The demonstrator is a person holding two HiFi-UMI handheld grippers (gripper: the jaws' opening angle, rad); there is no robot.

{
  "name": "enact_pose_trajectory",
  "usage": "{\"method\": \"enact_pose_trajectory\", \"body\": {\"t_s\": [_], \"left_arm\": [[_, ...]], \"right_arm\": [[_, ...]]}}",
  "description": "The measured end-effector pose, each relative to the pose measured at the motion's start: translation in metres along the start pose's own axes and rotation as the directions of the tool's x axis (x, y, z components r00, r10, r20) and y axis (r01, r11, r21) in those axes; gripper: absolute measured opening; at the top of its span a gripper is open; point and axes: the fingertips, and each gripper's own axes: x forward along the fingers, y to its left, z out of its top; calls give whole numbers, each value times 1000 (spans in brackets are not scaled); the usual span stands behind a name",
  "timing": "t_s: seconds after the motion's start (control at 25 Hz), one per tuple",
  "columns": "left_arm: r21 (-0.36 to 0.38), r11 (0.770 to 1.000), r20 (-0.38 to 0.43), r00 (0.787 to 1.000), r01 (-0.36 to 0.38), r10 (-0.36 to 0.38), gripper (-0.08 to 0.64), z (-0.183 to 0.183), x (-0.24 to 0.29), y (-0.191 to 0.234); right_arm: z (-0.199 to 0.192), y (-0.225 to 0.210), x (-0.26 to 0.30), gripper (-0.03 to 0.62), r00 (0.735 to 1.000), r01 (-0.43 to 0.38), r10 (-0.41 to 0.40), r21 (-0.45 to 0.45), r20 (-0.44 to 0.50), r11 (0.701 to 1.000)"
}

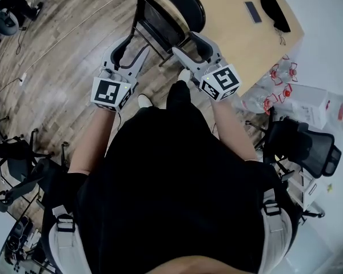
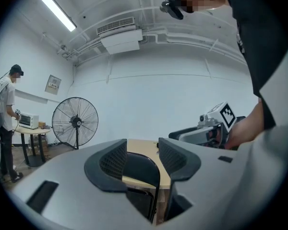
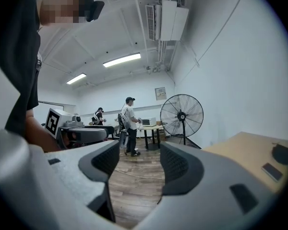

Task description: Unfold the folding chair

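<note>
Beside the wooden table [image 1: 234, 33], the left gripper [image 1: 134, 45] and right gripper [image 1: 186, 43] point at the black folding chair [image 1: 168, 13], neither gripping it.
Head view: the chair stands against the table's near edge. Both grippers sit side by side just off the table, at the chair's lower frame, though contact cannot be told. Left gripper view: its jaws stand narrowly apart with nothing pressed between the pads, and the chair's backrest [image 2: 144, 171] shows beyond the gap, in front of the table [image 2: 139, 145]. Right gripper view: its jaws are likewise part-open over bare wooden floor [image 3: 134, 176], with the table [image 3: 249, 152] off to the right.
</note>
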Motion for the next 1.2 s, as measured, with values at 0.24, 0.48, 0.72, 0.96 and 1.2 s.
{"method": "enact_pose_trajectory", "body": {"t_s": [0.24, 0.48, 0.72, 0.96, 1.2], "left_arm": [[31, 997, -6, 997, -70, 71, 202, -1, 58, 15], [38, 985, -2, 986, -167, 167, 199, 2, 118, 28], [39, 969, -10, 969, -245, 246, 196, -3, 174, 37], [29, 954, -30, 954, -297, 298, 193, -16, 205, 45], [32, 959, -53, 957, -282, 284, 190, -29, 216, 53]], "right_arm": [[-9, -82, 30, 264, 998, -14, 13, -10, -69, 1000], [-36, -169, 59, 264, 964, -20, 15, -16, -267, 1000], [-84, -246, 87, 264, 858, -24, 7, -27, -513, 999], [-124, -279, 112, 264, 746, -59, 26, -27, -665, 998], [-141, -294, 138, 262, 669, -41, 28, 0, -742, 999]]}}
